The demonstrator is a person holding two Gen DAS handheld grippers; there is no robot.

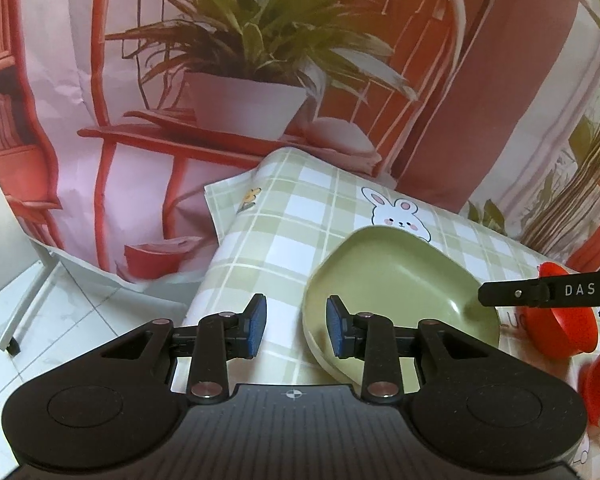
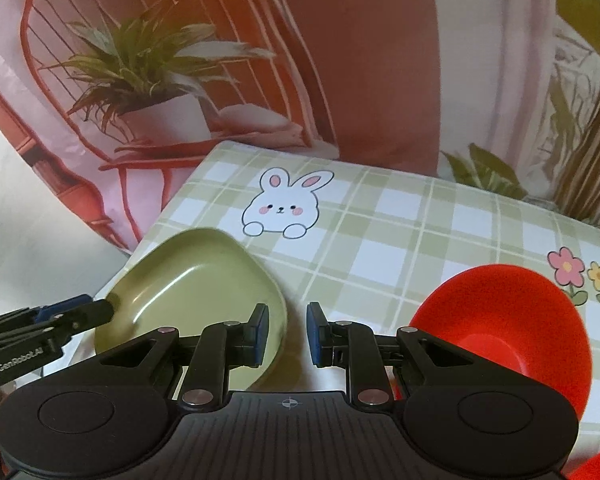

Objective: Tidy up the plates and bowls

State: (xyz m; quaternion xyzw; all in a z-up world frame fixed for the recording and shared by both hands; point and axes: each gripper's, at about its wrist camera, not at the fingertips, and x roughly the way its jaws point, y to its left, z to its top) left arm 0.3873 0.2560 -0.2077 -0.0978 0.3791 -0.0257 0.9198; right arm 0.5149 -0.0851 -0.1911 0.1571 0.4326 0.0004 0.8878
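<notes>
A green squarish plate (image 1: 400, 280) lies on the checked tablecloth (image 1: 284, 232) near the table's left edge; it also shows in the right wrist view (image 2: 196, 280). My left gripper (image 1: 296, 326) is open and empty, its right finger over the plate's near-left rim. A red bowl (image 2: 508, 328) sits right of the plate; it shows partly in the left wrist view (image 1: 568, 320). My right gripper (image 2: 287, 334) is open and empty, above the gap between plate and bowl. Another red item (image 2: 596, 466) peeks in at the bottom right.
A printed backdrop (image 2: 340, 60) with a plant and red chair hangs behind the table. The table's left edge drops to a white tiled floor (image 1: 52, 320), where a metal stand leg (image 1: 24, 308) rests. A rabbit print (image 2: 284, 204) marks the cloth.
</notes>
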